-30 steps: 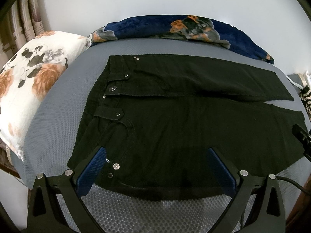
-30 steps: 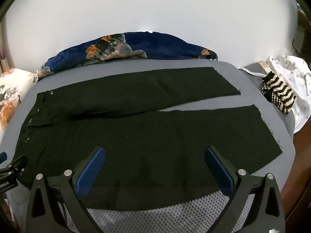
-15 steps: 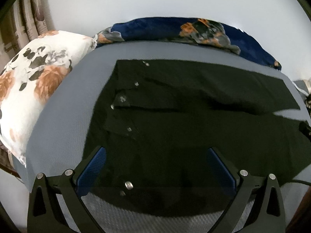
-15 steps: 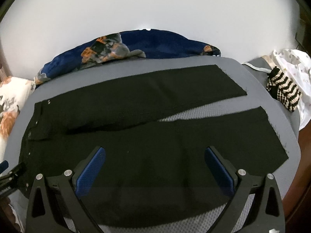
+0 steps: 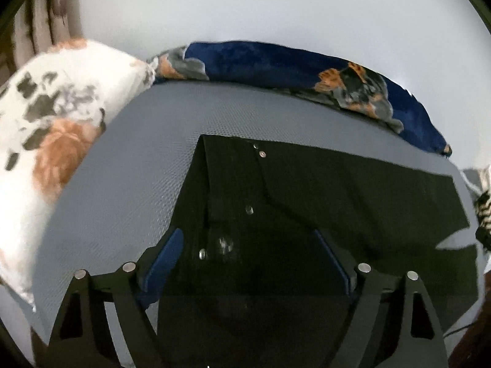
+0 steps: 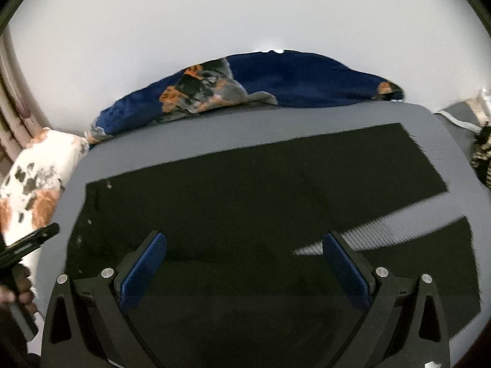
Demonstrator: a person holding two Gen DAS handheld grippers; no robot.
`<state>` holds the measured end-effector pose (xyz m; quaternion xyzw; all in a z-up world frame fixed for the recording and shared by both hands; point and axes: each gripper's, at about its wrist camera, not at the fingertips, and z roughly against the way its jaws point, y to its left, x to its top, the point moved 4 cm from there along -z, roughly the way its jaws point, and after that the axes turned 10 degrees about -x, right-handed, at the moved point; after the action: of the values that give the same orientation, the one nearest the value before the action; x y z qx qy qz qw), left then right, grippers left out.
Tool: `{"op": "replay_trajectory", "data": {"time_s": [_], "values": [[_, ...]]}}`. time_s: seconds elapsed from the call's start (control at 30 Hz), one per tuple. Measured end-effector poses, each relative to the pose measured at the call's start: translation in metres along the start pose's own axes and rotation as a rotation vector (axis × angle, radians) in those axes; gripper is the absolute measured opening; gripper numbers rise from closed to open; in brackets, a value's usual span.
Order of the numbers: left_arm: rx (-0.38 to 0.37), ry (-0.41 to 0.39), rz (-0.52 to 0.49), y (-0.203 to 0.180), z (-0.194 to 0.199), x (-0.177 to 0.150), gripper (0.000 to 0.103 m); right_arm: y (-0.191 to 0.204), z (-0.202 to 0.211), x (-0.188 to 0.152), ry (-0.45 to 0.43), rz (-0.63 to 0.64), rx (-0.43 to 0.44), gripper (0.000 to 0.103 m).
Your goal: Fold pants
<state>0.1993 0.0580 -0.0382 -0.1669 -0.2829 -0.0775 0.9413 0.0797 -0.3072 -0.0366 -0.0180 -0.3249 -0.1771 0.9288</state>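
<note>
We see black pants (image 5: pixel 307 202) spread flat on a grey bed (image 5: pixel 129 165), filling each frame's centre, waistband to the left. Our left gripper (image 5: pixel 251 260) has just been narrowing its jaws; its blue fingers (image 5: pixel 162 260) straddle the fabric without pressing it. Our right gripper (image 6: pixel 245 263) stands wide apart above the legs. A floral pillow (image 5: pixel 52 135) lies at the left.
</note>
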Motion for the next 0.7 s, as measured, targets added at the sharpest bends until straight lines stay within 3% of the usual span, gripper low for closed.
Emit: {"op": "replay_trajectory", "data": {"time_s": [0.23, 0.37, 0.57, 0.7], "values": [[-0.103, 0.068, 0.123, 0.044, -0.048, 0.036, 0.064, 0.011, -0.033, 0.03, 0.03, -0.03, 0.015, 0.102], [-0.145, 0.096, 0.164, 0.062, -0.073, 0.045, 0.062, 0.021, -0.052, 0.04, 0.019, -0.036, 0.002, 0.102], [-0.283, 0.136, 0.288, 0.088, -0.107, 0.054, 0.062, 0.039, -0.075, 0.046, 0.045, -0.023, 0.038, 0.102], [-0.372, 0.148, 0.347, 0.099, -0.121, 0.06, 0.054, 0.043, -0.089, 0.047, 0.087, -0.08, 0.071, 0.102]]}}
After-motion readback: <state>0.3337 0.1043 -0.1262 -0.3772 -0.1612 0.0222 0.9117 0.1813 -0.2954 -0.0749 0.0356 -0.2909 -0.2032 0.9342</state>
